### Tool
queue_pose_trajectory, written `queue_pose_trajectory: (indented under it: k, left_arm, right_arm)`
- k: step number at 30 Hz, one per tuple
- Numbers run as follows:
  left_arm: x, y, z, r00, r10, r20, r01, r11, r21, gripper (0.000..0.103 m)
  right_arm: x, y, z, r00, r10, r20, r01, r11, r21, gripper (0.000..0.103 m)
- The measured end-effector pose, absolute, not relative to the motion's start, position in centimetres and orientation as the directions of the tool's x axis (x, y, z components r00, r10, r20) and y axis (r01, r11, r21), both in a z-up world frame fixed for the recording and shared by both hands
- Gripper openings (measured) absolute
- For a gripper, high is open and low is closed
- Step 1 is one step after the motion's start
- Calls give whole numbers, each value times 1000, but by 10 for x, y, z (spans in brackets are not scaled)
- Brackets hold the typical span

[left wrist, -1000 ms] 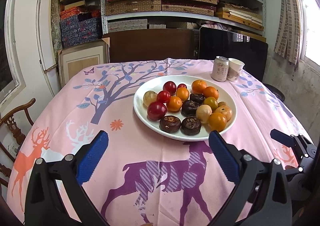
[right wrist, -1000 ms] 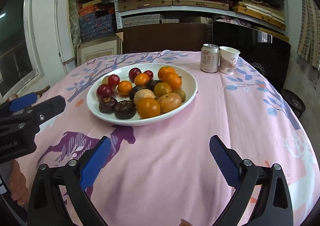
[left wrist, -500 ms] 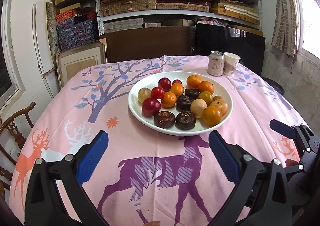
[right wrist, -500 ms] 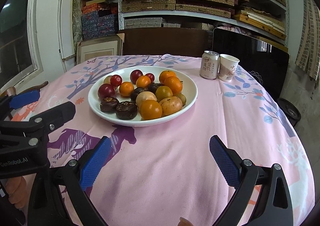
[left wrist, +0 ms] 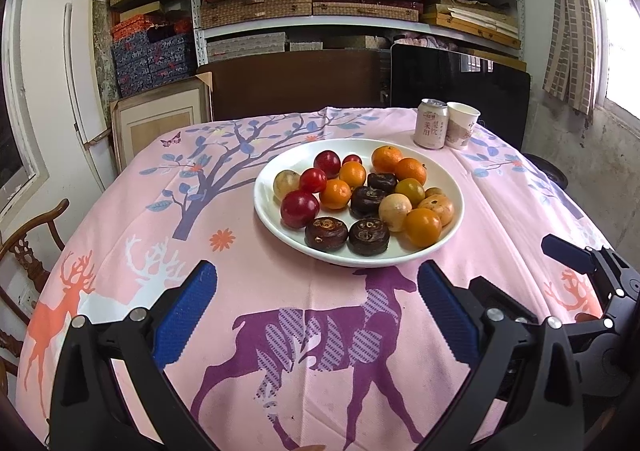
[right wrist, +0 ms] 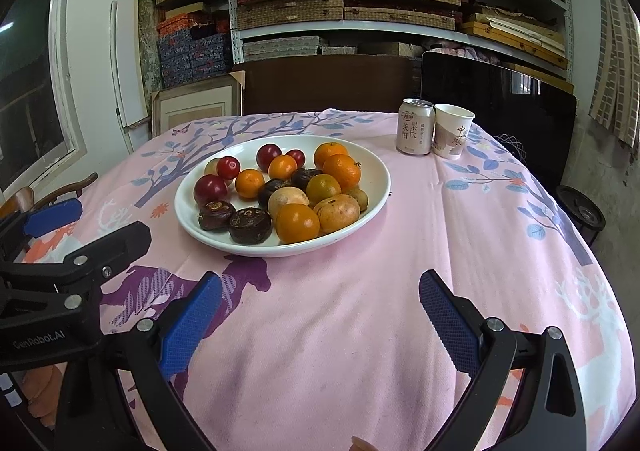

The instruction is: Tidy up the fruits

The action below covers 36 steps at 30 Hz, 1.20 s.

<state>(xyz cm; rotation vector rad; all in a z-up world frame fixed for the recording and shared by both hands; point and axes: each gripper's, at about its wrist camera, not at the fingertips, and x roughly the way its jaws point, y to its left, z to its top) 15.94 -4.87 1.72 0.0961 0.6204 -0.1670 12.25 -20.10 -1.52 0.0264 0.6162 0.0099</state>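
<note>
Left wrist: plate [left wrist: 276,227] farther than before; tongs [left wrist: 316,315] gaping, empty.

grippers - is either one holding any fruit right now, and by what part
Nothing is held. The left gripper and right gripper are both open over the tablecloth, short of the fruit plate.

The can's [right wrist: 415,126] print is too small to read. The plate [left wrist: 276,213] hides behind its fruit pile [left wrist: 362,197]. The table's [right wrist: 360,331] near edge is cut off.
</note>
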Motion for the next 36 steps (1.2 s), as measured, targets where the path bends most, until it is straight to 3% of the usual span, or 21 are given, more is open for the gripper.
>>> queue_pose_trajectory:
  k: [36]
  left_arm:
    - [162,-47,17,798,-109,-592,168,985,45,99]
  right_arm:
    - [123,-200,-16,814,5,-581,5,1000,14,100]
